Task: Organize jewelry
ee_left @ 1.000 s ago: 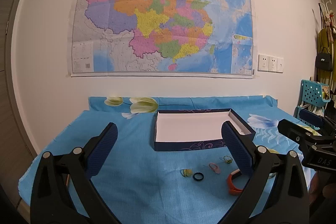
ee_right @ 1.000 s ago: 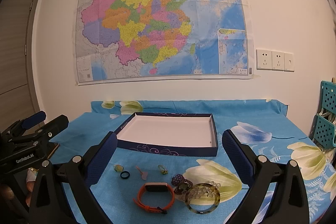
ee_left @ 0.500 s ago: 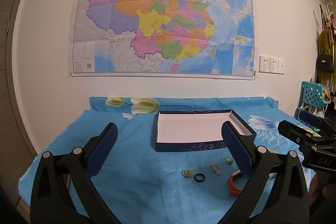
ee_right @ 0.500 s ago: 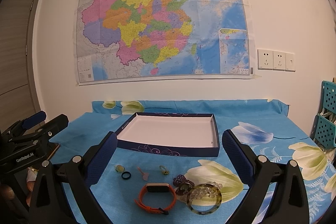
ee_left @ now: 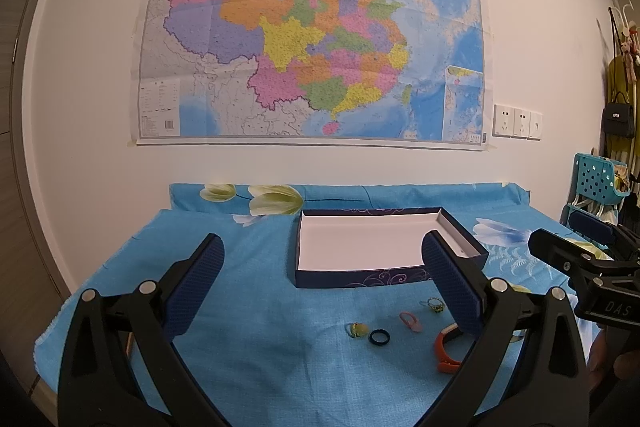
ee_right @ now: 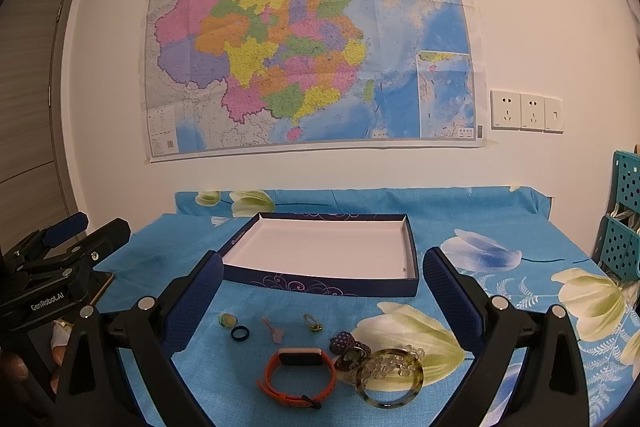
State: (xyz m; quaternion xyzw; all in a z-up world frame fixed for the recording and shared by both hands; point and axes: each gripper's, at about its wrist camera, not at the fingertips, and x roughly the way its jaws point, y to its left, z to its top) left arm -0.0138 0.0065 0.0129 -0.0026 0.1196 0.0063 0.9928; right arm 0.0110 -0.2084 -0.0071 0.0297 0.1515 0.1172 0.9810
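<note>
Left gripper hangs wide open above the blue floral tablecloth, nothing between its ribbed blue pads. Straight ahead sits the shallow navy cardboard box with a white inside. Near its front wall, a loose row: a small green-stoned ring, a dark blue band ring just beside it, a pink clip-like piece, a gold ring (detail too small to read), and an orange watch strap, partly hidden behind the gripper's right finger. The right gripper pokes in at the edge.

One box, three rings, two bracelets.
</note>
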